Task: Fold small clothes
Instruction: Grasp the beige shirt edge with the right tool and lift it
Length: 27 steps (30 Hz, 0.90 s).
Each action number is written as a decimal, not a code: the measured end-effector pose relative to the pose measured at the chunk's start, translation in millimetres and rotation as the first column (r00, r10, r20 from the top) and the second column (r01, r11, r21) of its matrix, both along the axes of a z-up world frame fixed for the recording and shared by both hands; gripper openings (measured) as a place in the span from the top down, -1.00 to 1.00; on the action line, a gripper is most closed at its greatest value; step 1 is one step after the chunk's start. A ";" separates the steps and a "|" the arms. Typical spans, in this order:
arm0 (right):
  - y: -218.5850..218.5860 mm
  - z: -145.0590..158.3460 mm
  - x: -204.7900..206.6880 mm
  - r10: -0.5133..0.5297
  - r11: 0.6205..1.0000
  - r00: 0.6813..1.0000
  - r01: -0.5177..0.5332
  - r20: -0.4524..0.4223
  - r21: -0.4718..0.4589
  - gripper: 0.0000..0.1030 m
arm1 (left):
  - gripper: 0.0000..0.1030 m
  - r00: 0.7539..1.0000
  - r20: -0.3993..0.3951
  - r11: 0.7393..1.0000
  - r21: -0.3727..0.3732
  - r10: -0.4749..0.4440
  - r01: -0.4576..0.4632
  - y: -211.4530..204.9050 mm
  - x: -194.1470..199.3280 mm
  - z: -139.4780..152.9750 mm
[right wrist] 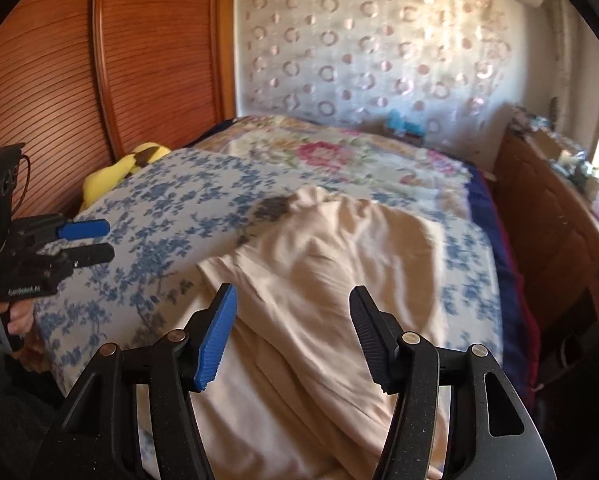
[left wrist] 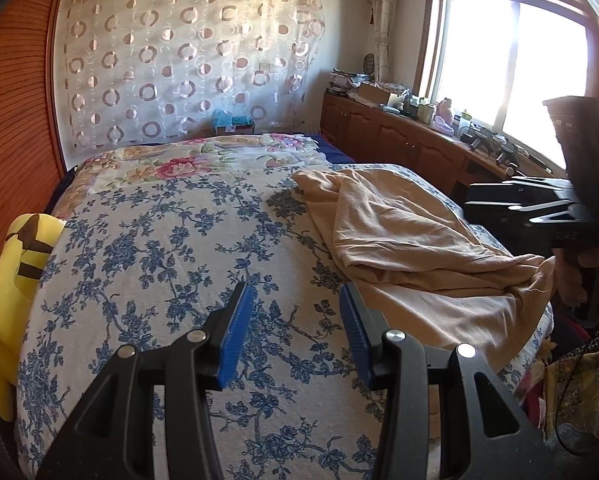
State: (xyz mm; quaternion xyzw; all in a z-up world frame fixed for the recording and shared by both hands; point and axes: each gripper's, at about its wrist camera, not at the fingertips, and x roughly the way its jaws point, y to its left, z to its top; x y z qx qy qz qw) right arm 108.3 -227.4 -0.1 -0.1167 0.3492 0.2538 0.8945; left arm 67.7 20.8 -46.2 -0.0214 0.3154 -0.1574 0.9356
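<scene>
The right claw point(right wrist: 293, 334) is seen with its jaws spread fairly wide and nothing between them; it is held above the near part of the beige garment point(right wrist: 339, 280), and no cloth is pinched by its pads. The left claw point(left wrist: 295, 328) is held at a moderate opening, likewise empty, over bare quilt to the left of the garment. In the right wrist view the left claw point(right wrist: 85, 240) is found at the far left edge, its blue and black fingers pointing inward across the bed, with part of a hand point(right wrist: 17, 320) visible under its handle. In the left wrist view the right claw point(left wrist: 499, 196) is seen at the right edge, level with the garment's far side, dark against the window point(left wrist: 507, 68). The garment is laid on the blue-flowered quilt point(left wrist: 159, 260) toward the right side of the bed, rumpled, with one layer apparently thrown over another and a loose edge trailing toward the near corner. This lie is judged to be a fold partly made and the cloth let go, so that both claws are free to take new corners. Both claws are pointed downward at a slant toward the bed, well apart from each other. A yellow plush toy point(left wrist: 7, 280) is wedged at the left edge of the bed against the wooden panel point(left wrist: 15, 120), well clear of the work.
</scene>
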 end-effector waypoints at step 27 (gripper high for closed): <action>66.7 -50.1 67.1 0.070 0.995 0.982 -0.081 -0.178 -0.056 0.92 | 0.14 1.000 -0.013 1.000 -0.024 0.010 -0.010 8.9 -1.9 -10.9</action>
